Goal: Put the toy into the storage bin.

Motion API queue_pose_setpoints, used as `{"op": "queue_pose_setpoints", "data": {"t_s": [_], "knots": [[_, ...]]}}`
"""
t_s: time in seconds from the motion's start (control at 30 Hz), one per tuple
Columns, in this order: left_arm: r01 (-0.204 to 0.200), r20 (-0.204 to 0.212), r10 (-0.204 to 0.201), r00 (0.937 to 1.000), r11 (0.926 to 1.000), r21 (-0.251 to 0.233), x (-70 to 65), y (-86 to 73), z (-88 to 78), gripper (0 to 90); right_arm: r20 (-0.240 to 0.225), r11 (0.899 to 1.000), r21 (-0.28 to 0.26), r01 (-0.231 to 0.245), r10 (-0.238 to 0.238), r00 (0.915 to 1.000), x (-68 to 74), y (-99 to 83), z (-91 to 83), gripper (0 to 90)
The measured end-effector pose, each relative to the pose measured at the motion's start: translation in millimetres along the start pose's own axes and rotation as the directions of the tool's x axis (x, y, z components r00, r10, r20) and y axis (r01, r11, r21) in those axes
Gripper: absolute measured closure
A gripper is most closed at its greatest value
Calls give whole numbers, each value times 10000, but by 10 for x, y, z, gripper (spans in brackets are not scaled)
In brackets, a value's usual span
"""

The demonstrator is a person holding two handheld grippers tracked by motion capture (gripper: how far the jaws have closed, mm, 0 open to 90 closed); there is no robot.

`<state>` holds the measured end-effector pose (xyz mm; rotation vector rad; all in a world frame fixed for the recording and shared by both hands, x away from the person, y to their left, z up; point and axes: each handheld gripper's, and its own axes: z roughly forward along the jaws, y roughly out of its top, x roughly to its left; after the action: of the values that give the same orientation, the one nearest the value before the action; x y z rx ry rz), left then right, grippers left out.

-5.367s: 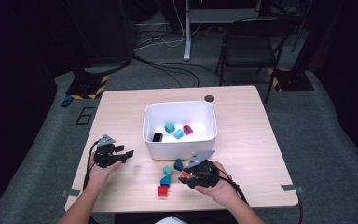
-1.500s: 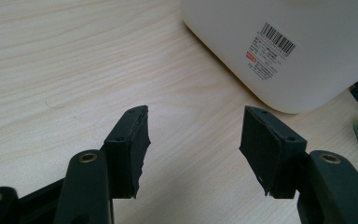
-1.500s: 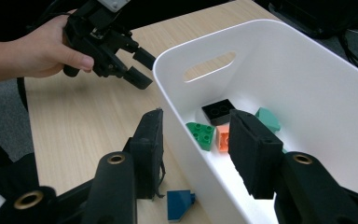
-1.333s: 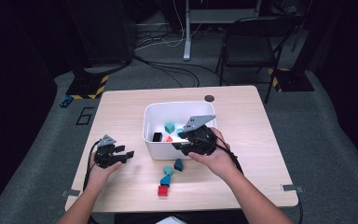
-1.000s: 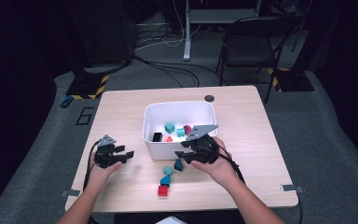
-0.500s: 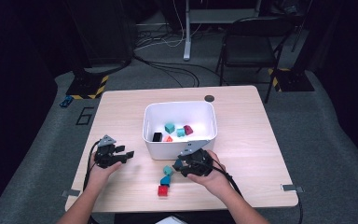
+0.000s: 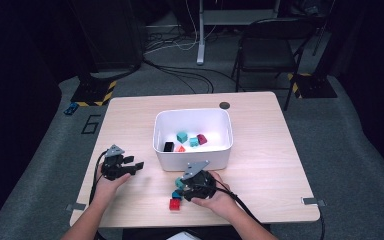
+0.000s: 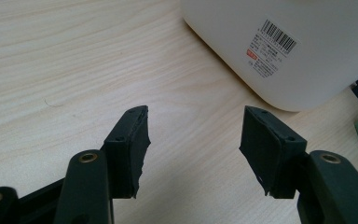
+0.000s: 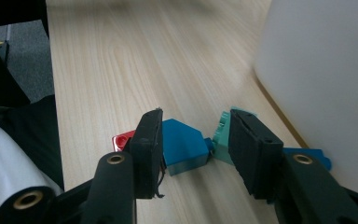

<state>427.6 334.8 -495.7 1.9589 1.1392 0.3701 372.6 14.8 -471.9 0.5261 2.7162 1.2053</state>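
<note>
A white bin [image 7: 190, 112] stands mid-table and holds several small blocks, among them a teal one [image 7: 182, 137], a black one [image 7: 168, 146] and an orange one [image 7: 180, 148]. In front of it lie a blue block [image 9: 184, 144], a teal block [image 9: 221, 140] and a red block [image 7: 174, 203]. My right gripper [image 9: 196, 126] is low over them, open. The blue block sits just beyond its tips, with a gap to the right jaw. My left gripper [image 8: 193, 128] rests on the table left of the bin, open and empty.
The wooden table [image 7: 130, 115] has bare room to the left and right of the bin. A small dark disc [image 7: 224, 105] lies behind the bin. The bin wall [image 8: 298, 46] with its barcode label is close ahead of my left gripper. A chair and cables stand beyond the table.
My right gripper has come back from over the bin and sunk to the blocks in front of it. An orange block now lies in the bin. The left gripper has not moved.
</note>
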Motion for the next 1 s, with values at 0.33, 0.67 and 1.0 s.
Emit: {"op": "queue_pose_setpoints", "data": {"t_s": [0.33, 0.67, 1.0], "knots": [[-6, -15, 7, 10000, 10000, 14, 3, -5, -6, 413, -305, 9996, 264, 111, -103, 9995, 48, -34, 173, 549], [-3, -57, 3, 10000, 10000, 19, 8, -12, -19, 413, -165, 9992, 364, 165, -159, 9997, 52, -37, 220, 557], [1, -62, -1, 10000, 10000, 21, 8, -13, -17, 413, -145, 9988, 463, 184, -177, 9997, -2, -44, 267, 515]]}}
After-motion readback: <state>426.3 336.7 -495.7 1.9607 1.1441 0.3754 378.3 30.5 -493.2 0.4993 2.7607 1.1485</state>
